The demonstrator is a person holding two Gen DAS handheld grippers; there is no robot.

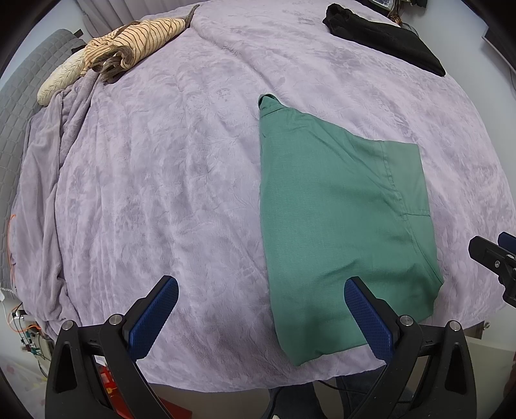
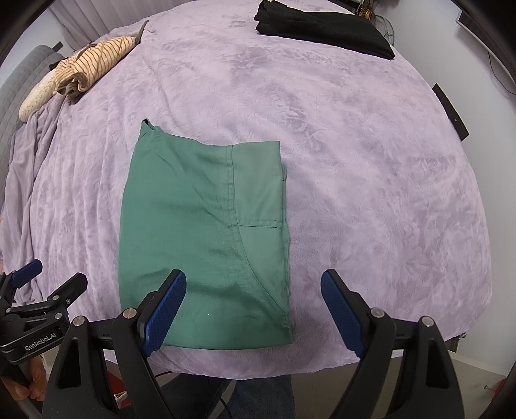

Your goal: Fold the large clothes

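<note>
green garment (image 2: pixel 206 238) lies folded into a rough rectangle on the bed (image 2: pixel 371 180), near the bed's front edge. flat, layers stacked; a seam runs lengthwise down the top layer and a short cross seam meets it about midway. a small bunched corner sticks out at the far left end.

left gripper (image 1: pixel 261 309): jaws spread wide, holding nothing. its right blue pad hangs over the near part of the green garment, its left pad over bare purple blanket. contact with the cloth cannot be judged from this view.

right gripper (image 2: pixel 253 303): jaws spread wide, holding nothing. left pad over the garment's near left portion, right pad over blanket to the right of it. the garment's near right corner sits between the two pads in the picture.

each gripper shows at the edge of the other's view, so they sit side by side near the bed's front edge.

elsewhere on the bed: striped tan garment (image 1: pixel 135 45) crumpled at the far left, beside a cream pillow (image 1: pixel 61 82); black folded garment (image 2: pixel 322 27) at the far right, well apart from the green one.
</note>
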